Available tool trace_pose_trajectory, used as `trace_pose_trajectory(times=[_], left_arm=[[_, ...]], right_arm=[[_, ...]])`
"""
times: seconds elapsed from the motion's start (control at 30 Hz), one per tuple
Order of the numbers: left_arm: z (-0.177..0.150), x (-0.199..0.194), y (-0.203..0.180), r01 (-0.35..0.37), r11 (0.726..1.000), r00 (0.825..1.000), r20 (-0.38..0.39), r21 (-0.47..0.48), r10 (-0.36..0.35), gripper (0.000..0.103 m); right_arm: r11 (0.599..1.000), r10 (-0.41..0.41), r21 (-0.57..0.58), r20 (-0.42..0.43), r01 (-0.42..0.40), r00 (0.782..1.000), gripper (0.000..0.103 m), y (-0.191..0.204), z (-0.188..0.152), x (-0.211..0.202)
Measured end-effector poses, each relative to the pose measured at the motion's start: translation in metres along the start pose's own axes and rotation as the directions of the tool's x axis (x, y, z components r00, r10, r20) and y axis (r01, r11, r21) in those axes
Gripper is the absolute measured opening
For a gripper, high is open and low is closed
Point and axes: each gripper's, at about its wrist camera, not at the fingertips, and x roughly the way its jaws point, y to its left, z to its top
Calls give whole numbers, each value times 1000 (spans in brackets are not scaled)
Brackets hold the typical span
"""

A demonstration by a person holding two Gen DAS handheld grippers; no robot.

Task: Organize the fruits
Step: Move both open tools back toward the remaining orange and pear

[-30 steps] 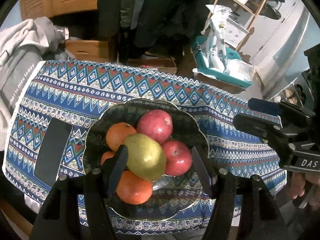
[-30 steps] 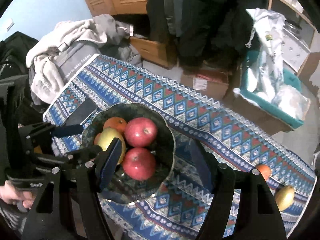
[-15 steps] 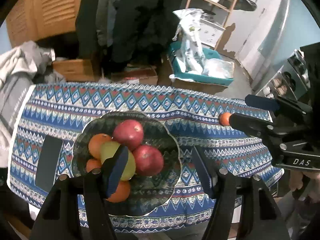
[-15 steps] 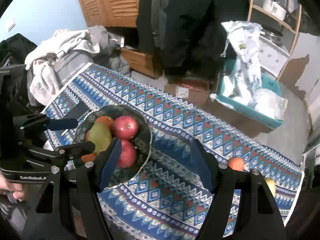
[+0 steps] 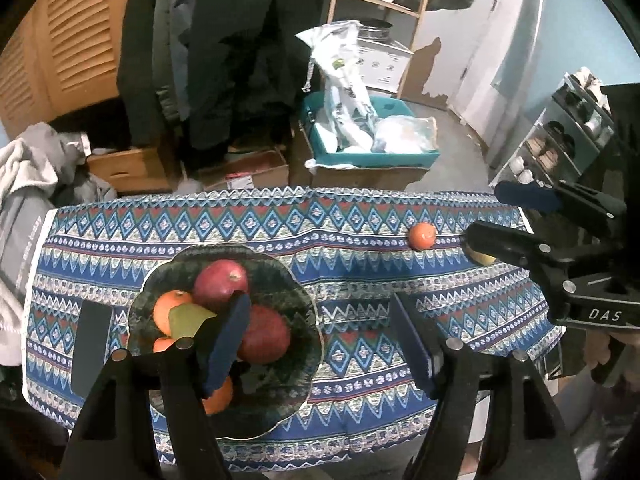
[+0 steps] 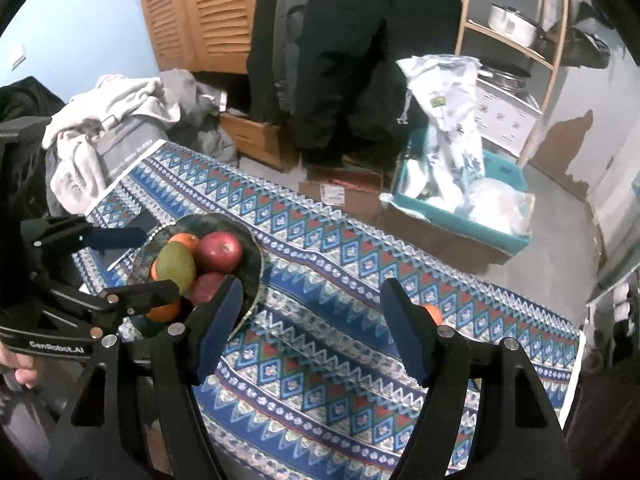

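A dark green bowl on the patterned tablecloth holds two red apples, several oranges and a yellow-green mango. My left gripper hovers above the bowl's right side. Its jaws are opening and nothing is between them. A loose orange lies on the cloth at the far right, beside a yellow fruit half hidden by my right gripper. In the right wrist view my right gripper is open and empty above the cloth, between the bowl and the loose orange.
A black phone lies flat on the cloth left of the bowl. Beyond the table's far edge stand cardboard boxes and a teal bin with bags. A heap of grey clothes sits off the table's left end.
Both grippers have drawn back and up from the bowl. The left jaws have widened off the mango, which stays in the bowl. The loose orange has come into the left view.
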Motion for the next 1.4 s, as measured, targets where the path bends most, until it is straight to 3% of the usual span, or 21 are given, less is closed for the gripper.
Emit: trace_pose_trajectory(times=[0.33,0.9,1.4], left_arm=[[7,9,-34,20,999,1000,-19,36,-19,81],[21,41,-95,45,993,997,-70,111,-37,83],[40,96,-139,61,981,988,-150,182,-34,83]], right_arm=[[998,-34,60,-9,34,999,73,-41,-17,-10],[973,-108,200,-48,115,993,73,-136,-52,-25],[950,-147,250,-170,187,974,77,-203,-84,1]])
